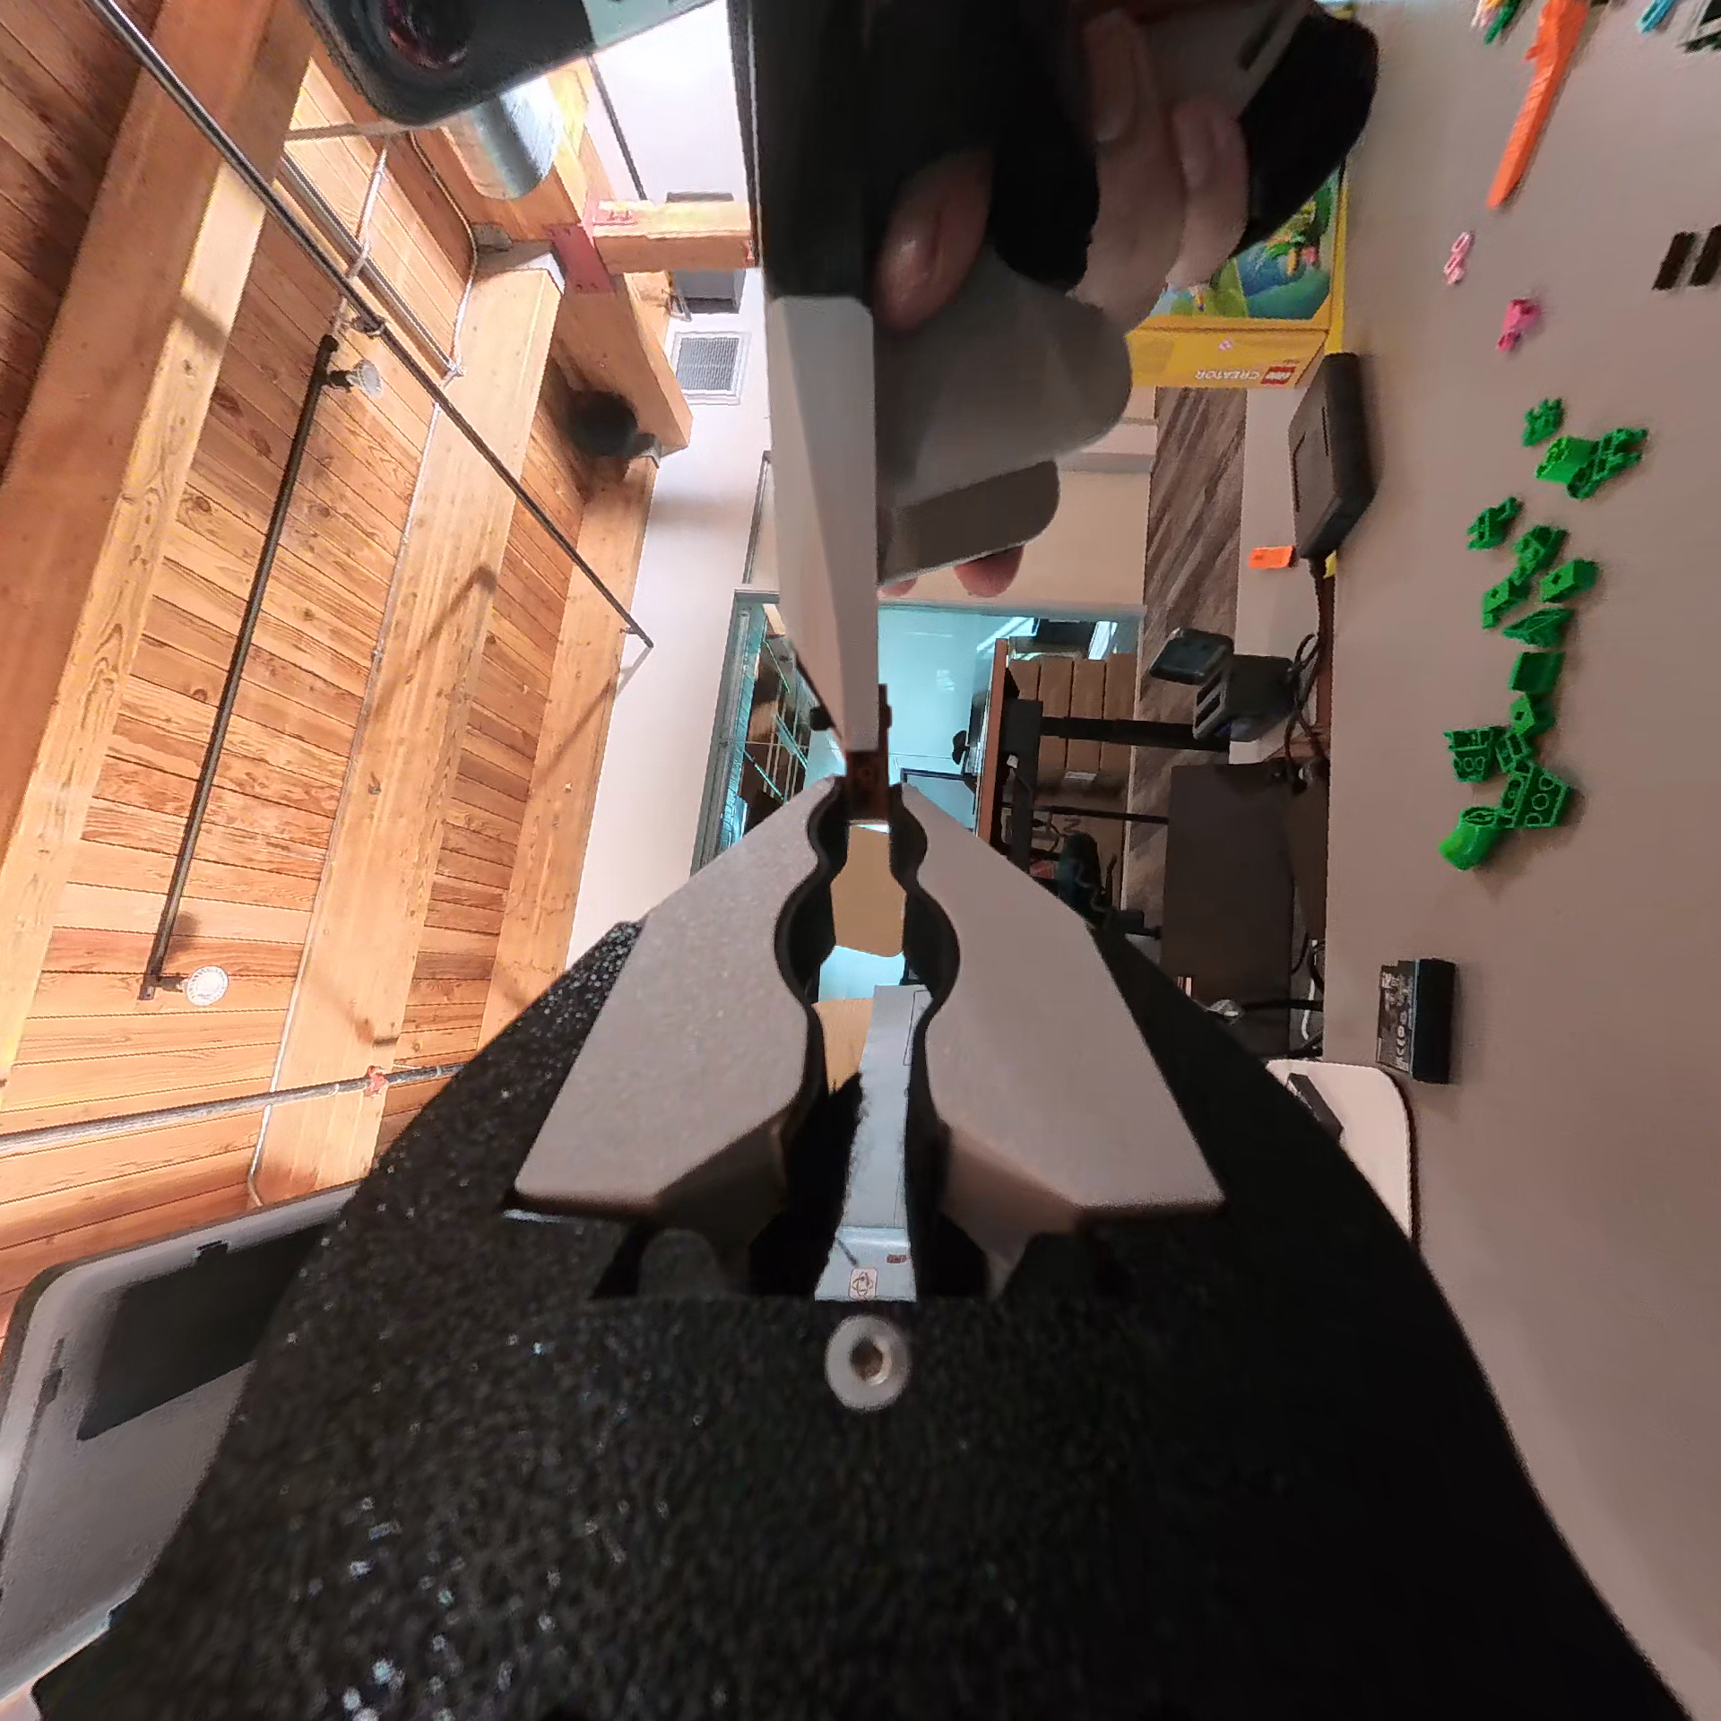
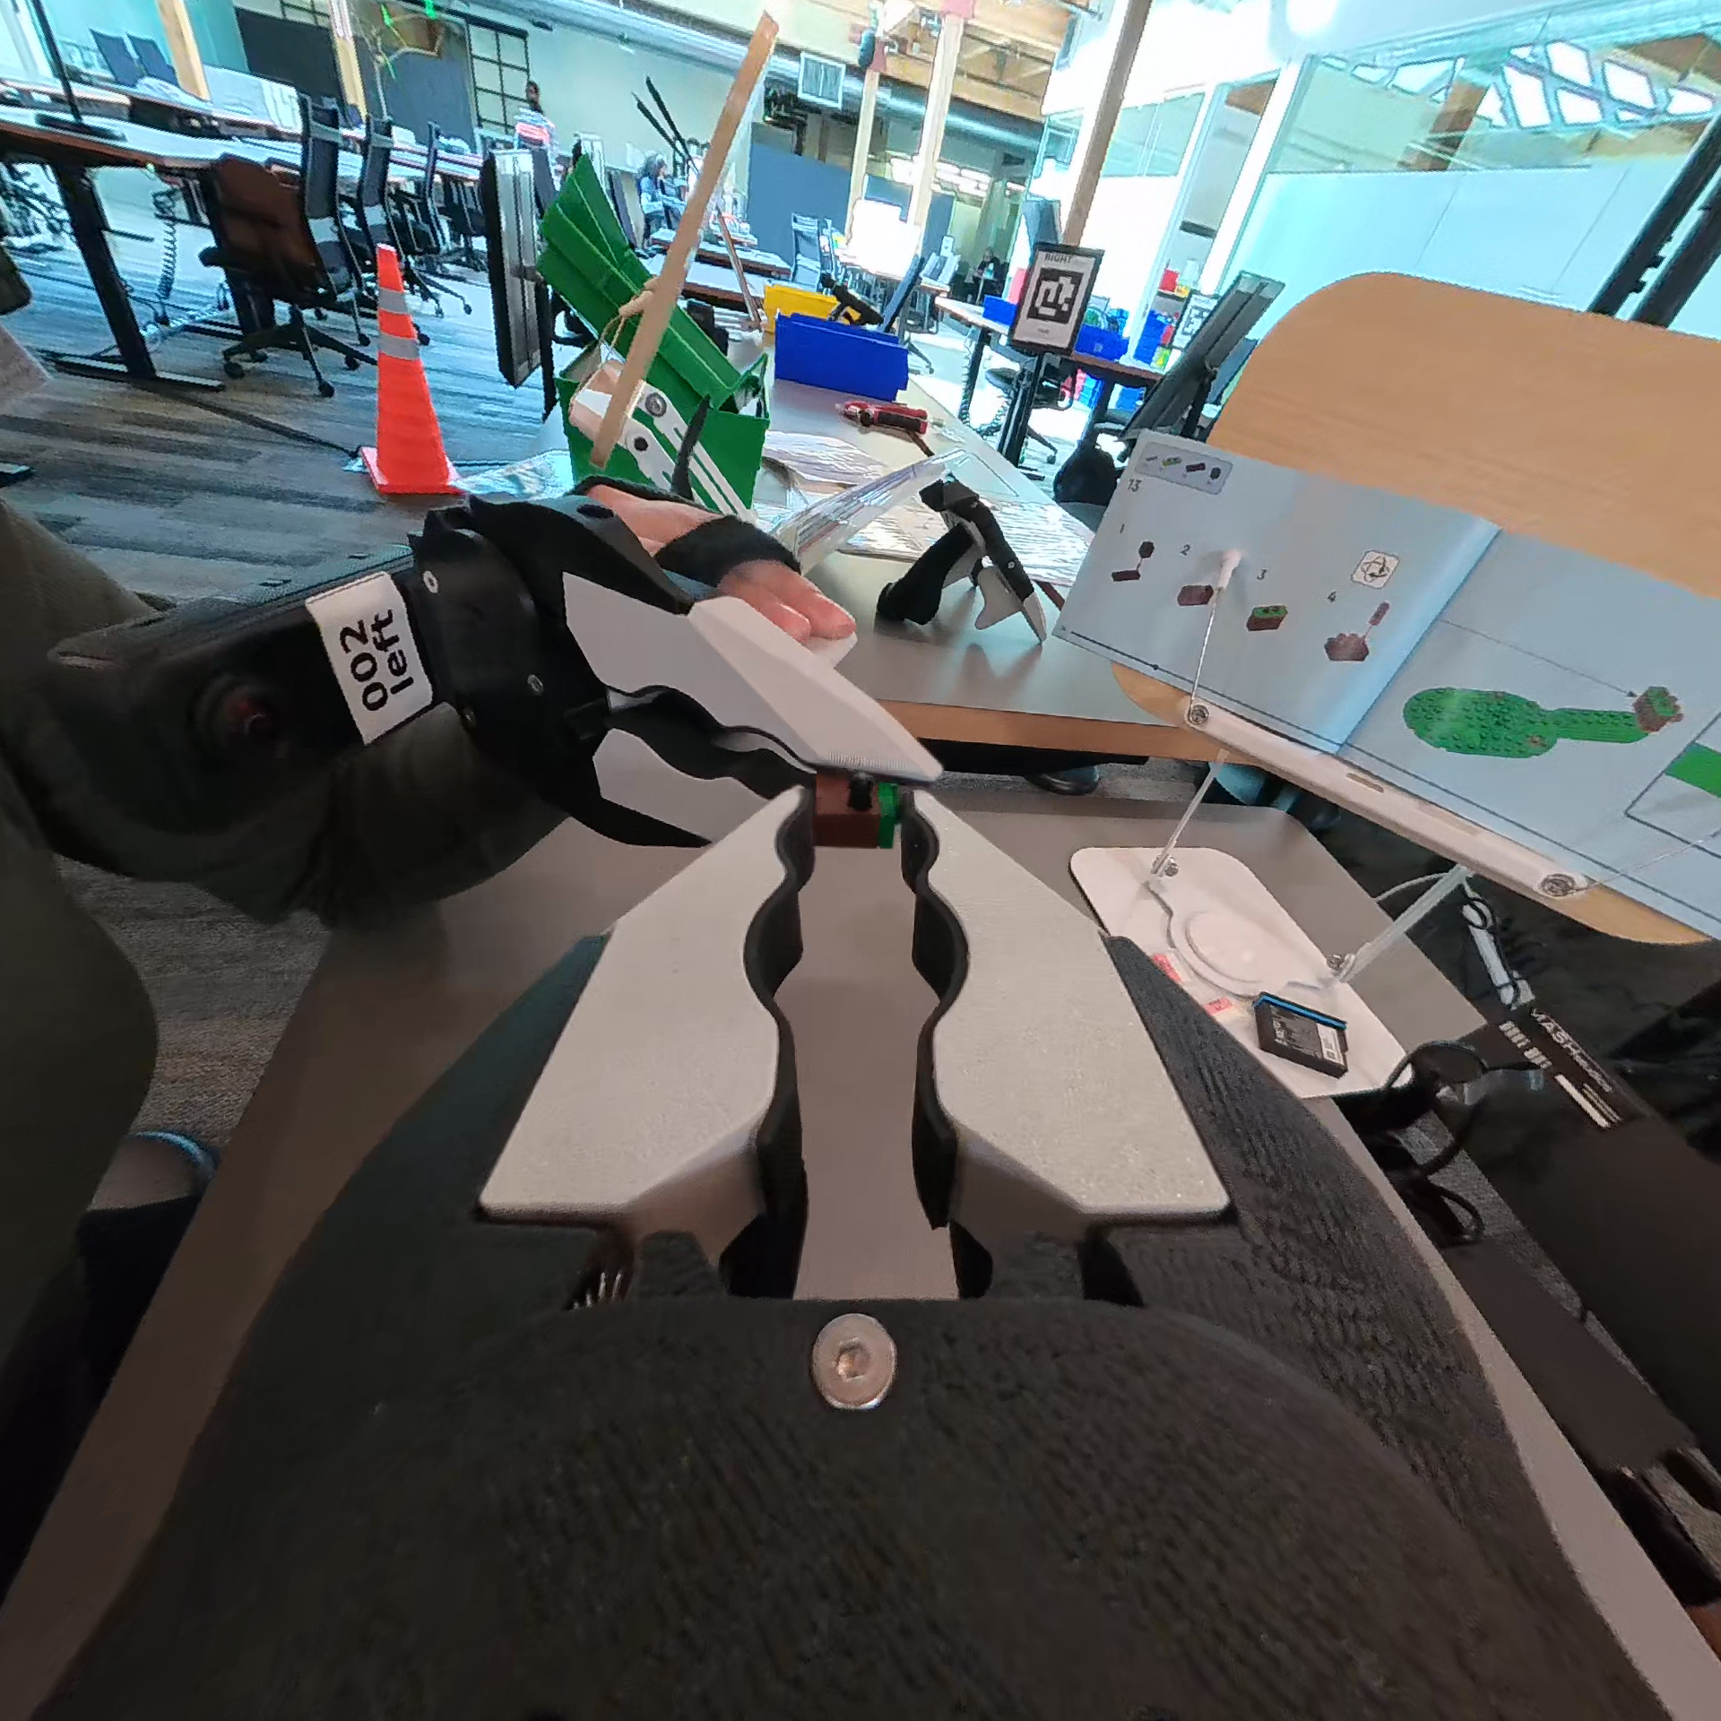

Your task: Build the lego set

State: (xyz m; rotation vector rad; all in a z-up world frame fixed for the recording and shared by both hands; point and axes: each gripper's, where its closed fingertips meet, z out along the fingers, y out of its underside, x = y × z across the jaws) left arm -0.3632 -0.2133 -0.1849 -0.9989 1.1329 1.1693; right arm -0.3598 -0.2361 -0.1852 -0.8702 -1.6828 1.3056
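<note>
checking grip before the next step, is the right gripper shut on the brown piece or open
Shut on it: in the right wrist view the right gripper pinches the small brown piece at its fingertips.

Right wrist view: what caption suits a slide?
Two handheld grippers meet on a small brown-and-green brick assembly above a grey table.

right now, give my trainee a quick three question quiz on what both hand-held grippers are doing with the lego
1. True or false: the right hand-held gripper grips a small brown and green lego piece at its fingertips.
2. Which colour are most of the loose bricks on the table? A red, B green, C blue.
3. Fill in: the left hand-held gripper meets the same piece from the ____ side in the right wrist view.

Key: 1 true; 2 B; 3 left
</note>
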